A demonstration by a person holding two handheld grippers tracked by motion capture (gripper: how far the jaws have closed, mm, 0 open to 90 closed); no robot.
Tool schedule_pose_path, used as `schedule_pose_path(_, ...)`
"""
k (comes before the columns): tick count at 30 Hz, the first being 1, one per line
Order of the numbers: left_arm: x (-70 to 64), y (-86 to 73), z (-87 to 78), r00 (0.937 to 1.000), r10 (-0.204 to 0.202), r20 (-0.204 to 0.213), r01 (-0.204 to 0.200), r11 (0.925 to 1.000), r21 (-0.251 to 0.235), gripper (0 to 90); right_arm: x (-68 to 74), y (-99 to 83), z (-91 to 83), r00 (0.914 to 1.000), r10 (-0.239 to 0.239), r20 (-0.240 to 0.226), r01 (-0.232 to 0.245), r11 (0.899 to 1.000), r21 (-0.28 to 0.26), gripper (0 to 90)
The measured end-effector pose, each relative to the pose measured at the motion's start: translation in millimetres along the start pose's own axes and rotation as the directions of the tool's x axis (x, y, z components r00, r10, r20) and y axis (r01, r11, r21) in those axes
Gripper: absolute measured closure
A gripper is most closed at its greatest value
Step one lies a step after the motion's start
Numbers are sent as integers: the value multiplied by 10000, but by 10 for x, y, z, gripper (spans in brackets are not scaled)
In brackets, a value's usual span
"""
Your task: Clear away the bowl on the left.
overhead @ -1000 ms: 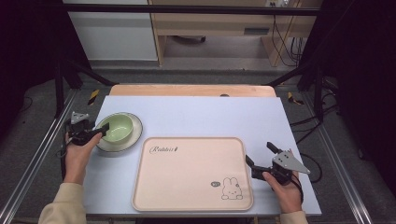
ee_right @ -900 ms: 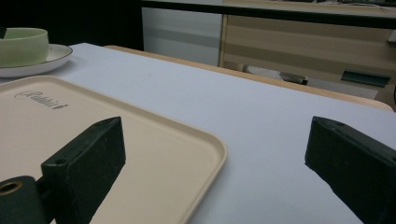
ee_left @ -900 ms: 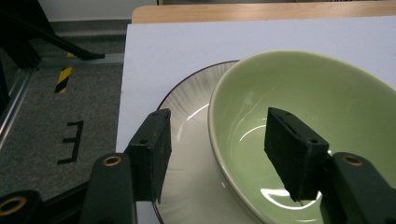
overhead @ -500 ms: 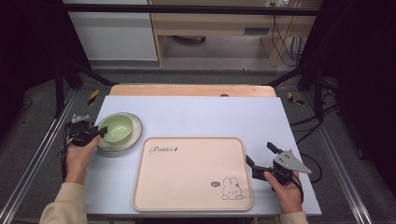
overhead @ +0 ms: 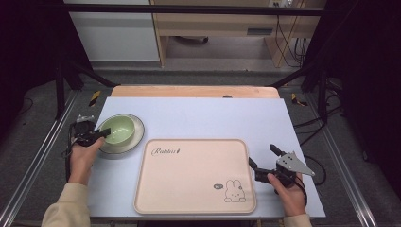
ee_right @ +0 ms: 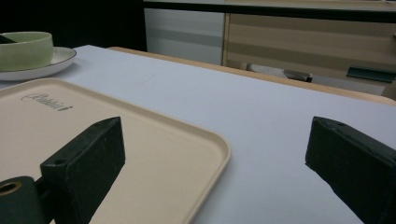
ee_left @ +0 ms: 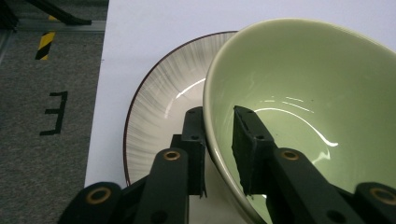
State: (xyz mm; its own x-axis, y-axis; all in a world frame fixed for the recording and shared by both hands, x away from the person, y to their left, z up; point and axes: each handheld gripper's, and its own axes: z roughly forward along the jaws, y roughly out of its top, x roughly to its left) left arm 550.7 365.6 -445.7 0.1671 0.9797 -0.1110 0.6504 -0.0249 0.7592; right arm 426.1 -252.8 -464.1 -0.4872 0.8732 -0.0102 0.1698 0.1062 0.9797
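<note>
Near the tabletop's left edge my left gripper [ee_left: 219, 149] is clamped on the near wall of the green bowl [ee_left: 317, 102], one jaw inside, one outside; the bowl sits tilted on the striped plate [ee_left: 159, 102] and holds nothing; the plate lies just beside the tray's far-left corner. Toward the right edge my right gripper [ee_right: 210, 168] hangs with jaws wide apart, gripping nothing, just off the right rim of the beige tray [overhead: 189, 194]; the tray is bare, lying to the right of the bowl, its long axis across the tabletop; my left is the nearer to carry the bowl there, I judge.
</note>
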Motion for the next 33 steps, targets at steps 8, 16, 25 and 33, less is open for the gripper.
schedule_pose_path(8,18,2,19,9992,-370,136,373,9989,-295,829,2,-9,1,10000,-11,-52,11,10000,65,49)
schedule_pose_path(16,20,-12,-1,9979,-613,224,621,9974,-378,833,-3,-12,-2,10000,12,-34,-11,9999,120,49)
schedule_pose_path(25,83,-55,-80,9896,-1369,442,1393,9886,-563,827,-6,0,-10,10000,-42,-57,42,10000,6,49)
schedule_pose_path(33,63,-50,-120,9928,-1145,346,1166,9911,-646,827,-20,0,-21,10000,-66,-69,66,10000,-28,49)
